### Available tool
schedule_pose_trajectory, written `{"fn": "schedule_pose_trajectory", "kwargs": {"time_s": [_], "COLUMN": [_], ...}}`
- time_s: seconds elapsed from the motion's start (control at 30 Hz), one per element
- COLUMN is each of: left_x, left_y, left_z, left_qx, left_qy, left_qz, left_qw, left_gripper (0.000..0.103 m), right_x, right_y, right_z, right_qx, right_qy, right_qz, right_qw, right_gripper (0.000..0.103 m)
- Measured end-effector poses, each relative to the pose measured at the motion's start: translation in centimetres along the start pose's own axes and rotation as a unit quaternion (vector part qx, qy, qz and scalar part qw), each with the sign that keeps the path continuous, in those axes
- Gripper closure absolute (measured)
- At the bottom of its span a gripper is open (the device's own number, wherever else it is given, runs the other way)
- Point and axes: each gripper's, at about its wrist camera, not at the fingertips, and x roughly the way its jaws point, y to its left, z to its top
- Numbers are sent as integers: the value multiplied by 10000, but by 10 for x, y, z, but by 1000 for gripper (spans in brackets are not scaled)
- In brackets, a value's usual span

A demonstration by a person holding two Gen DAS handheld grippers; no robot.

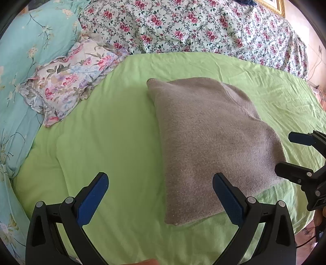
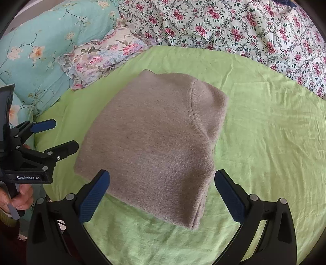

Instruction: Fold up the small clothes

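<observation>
Fingers (image 1: 228, 199) of the left gripper (image 1: 161, 195) stand spread wide, blue pads facing inward, nothing between them. Left wrist view: the gripper hangs over the green sheet (image 1: 114, 126) with its right finger above the near edge of a folded grey-brown knit garment (image 1: 209, 142). The garment lies flat on the sheet in a rough rectangle, several layers thick, a curved seam running down its far right part, its fuzzy surface smooth. At the right edge of the view, the right gripper (image 1: 285, 155) is released as well, its lower finger just beside the garment's right corner; whether it touches cannot be told. A floral frilled pillow (image 1: 69, 85) lies at the sheet's far left corner, partly on a turquoise flowered quilt (image 1: 30, 51). A rose-print quilt (image 1: 193, 26) is heaped along the far side. A gilt picture frame (image 1: 273, 6) shows at the top right.

Right wrist view: the right gripper (image 2: 162, 195) is likewise wide apart and empty, hanging above the garment's (image 2: 154, 138) near end. The left gripper (image 2: 61, 134) sits at the left, parted, its black lower finger close to the garment's left edge. A hand (image 2: 22, 195) grips its handle below. Nothing lies on the garment.
</observation>
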Motion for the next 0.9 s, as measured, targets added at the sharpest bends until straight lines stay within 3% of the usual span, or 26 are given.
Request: {"fn": "schedule_pose_trajectory", "kwargs": {"time_s": [0.9], "left_x": [3], "left_y": [-5], "left_z": [9], "left_qx": [-12], "left_qy": [-36], "left_qz": [-41], "left_qw": [10000], "left_gripper": [1], "right_x": [-3], "right_y": [-9], "right_z": [12], "right_qx": [4], "right_qy": [-75], "right_qz": [26], "right_qw": [10000], "right_gripper": [1]}}
